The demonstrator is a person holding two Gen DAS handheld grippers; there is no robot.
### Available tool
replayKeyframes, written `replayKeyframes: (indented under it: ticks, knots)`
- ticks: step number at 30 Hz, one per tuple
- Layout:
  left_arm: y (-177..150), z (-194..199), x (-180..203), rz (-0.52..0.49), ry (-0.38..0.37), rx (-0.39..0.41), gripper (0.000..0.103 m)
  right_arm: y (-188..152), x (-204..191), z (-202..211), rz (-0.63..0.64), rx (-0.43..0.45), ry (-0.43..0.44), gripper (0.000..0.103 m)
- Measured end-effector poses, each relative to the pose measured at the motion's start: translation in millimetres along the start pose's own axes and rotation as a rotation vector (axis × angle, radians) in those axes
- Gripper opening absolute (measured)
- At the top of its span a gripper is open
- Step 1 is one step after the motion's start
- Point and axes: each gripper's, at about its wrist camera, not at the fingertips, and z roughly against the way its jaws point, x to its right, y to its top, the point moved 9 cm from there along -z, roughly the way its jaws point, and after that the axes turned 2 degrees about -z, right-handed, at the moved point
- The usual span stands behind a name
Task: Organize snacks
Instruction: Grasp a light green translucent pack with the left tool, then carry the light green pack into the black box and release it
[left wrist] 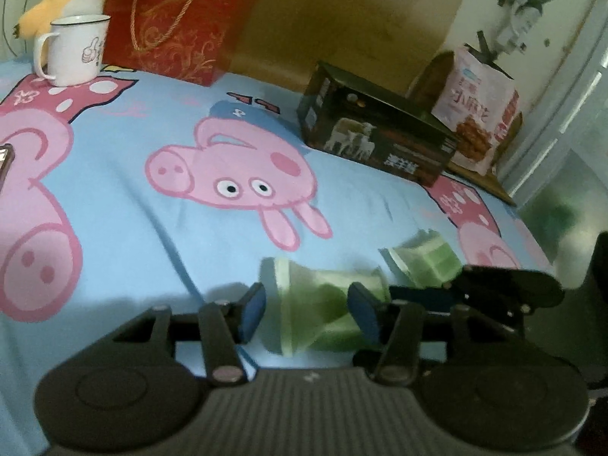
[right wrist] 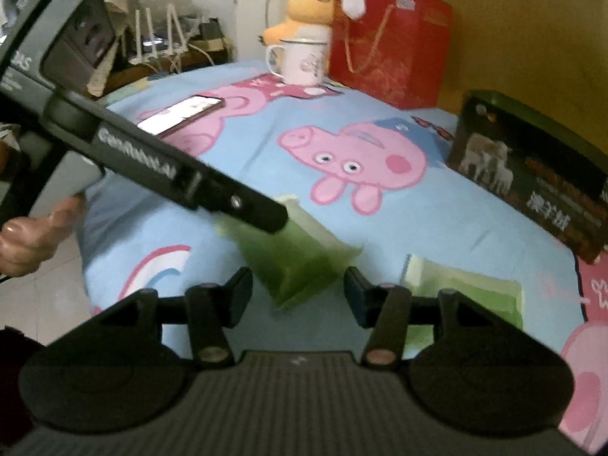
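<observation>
**Two green snack packets to be gathered near the front edge of the bed**

Two green snack packets are seen lying on the blue cartoon-print bedsheet [left wrist: 125, 205], close to its front edge. In the left wrist view, the nearer green packet [left wrist: 319, 311] lies between the blue pads of the left gripper [left wrist: 309, 313], whose jaws are spread wide around it; no contact with either pad can be confirmed, since the picture is blurred there. A second green packet [left wrist: 425, 262] lies just beyond, toward the right edge, near the other tool's dark tip.

In the right wrist view, the right gripper [right wrist: 298, 292] is held with jaws wide and nothing between them; a green packet [right wrist: 292, 262] lies just ahead of its opening and another [right wrist: 467, 296] rests beside the right finger.

The step in hand is judged to be a grasp of the nearer packet by the left gripper. It would be done well if the pads were brought down level with the packet's middle, not its flared sealed end, and closed gently, as the soft wrapper is likely to crumple or slip. The sheet should not be pinched along with it.

A dark milk carton box [left wrist: 376, 133] and a pink snack bag [left wrist: 478, 114] stand at the far right corner, where sorted snacks could plausibly be placed. A white mug [left wrist: 74, 49] and a red gift bag [left wrist: 178, 19] stand at the far left corner, well apart from the work.
</observation>
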Motion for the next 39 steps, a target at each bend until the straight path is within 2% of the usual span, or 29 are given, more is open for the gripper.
replayKeyframes:
  ticks: [4, 6, 10, 17, 22, 27, 32, 39]
  knots:
    - [-3.1, -5.9, 3.7, -0.007, -0.011, -0.008, 0.044, -0.6, -2.8, -2.4, 0.003, 0.015, 0.014, 0.057]
    - [-5.5, -6.5, 7.4, 0.003, -0.039, -0.014, 0.042, -0.3, -4.1, -2.4, 0.005, 0.025, 0.007, 0.054]
    - [0.7, -8.7, 14.0, -0.004, -0.026, -0.018, 0.04, 3.0, 1.3, 1.1, -0.014, 0.046, 0.006, 0.046]
    - [42.0, -14.5, 46.8, -0.096, -0.042, 0.034, 0.04, 22.4, 32.7, 25.7, -0.046, 0.159, -0.083, 0.044]
    - [69.2, -40.7, 84.8, -0.161, -0.081, 0.028, 0.04, 25.3, 75.2, 43.1, -0.111, 0.207, -0.157, 0.043]
    - [78.4, -79.3, 131.9, -0.221, -0.147, -0.017, 0.04, 9.4, 121.3, 62.1, -0.186, 0.212, -0.245, 0.043]
    - [72.6, -118.2, 177.7, -0.275, -0.208, -0.08, 0.04, -17.4, 161.3, 80.5, -0.259, 0.192, -0.323, 0.042]
    - [54.7, -161.7, 214.2, -0.334, -0.239, -0.166, 0.041, -54.2, 189.4, 92.1, -0.33, 0.146, -0.377, 0.042]
